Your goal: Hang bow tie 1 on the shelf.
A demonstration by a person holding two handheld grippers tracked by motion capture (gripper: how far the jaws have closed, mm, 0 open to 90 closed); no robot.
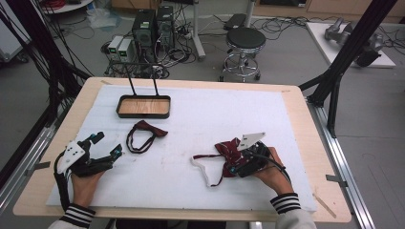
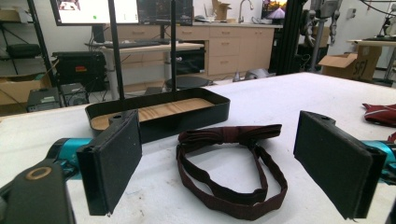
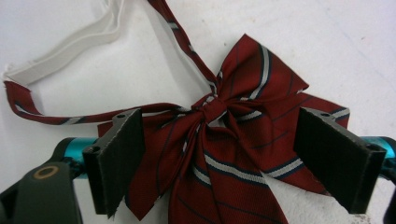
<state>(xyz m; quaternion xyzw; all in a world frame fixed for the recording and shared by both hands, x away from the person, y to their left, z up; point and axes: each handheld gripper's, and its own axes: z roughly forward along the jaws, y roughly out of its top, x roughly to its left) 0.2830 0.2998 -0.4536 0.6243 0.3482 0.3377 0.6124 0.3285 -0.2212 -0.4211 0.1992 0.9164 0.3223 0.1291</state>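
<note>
A dark maroon bow tie (image 1: 142, 134) with its band looped lies on the white mat, left of centre. My left gripper (image 1: 107, 144) rests open just left of it, and in the left gripper view the tie (image 2: 229, 135) lies ahead of the gripper (image 2: 224, 163), between the wide-apart pads (image 2: 112, 163). A red striped bow tie (image 1: 228, 147) with a white elastic strap (image 1: 203, 168) lies at the right. My right gripper (image 1: 232, 160) stands over it. In the right gripper view the red bow (image 3: 252, 93) lies between the jaws of the gripper (image 3: 224, 158), unsqueezed.
A black tray with a wooden bottom and a tall wire handle (image 1: 143, 98) stands at the back left of the mat (image 1: 215, 114); its wall (image 2: 187, 122) lies just behind the dark tie. Beyond the table are a stool (image 1: 245, 40), computers and cables.
</note>
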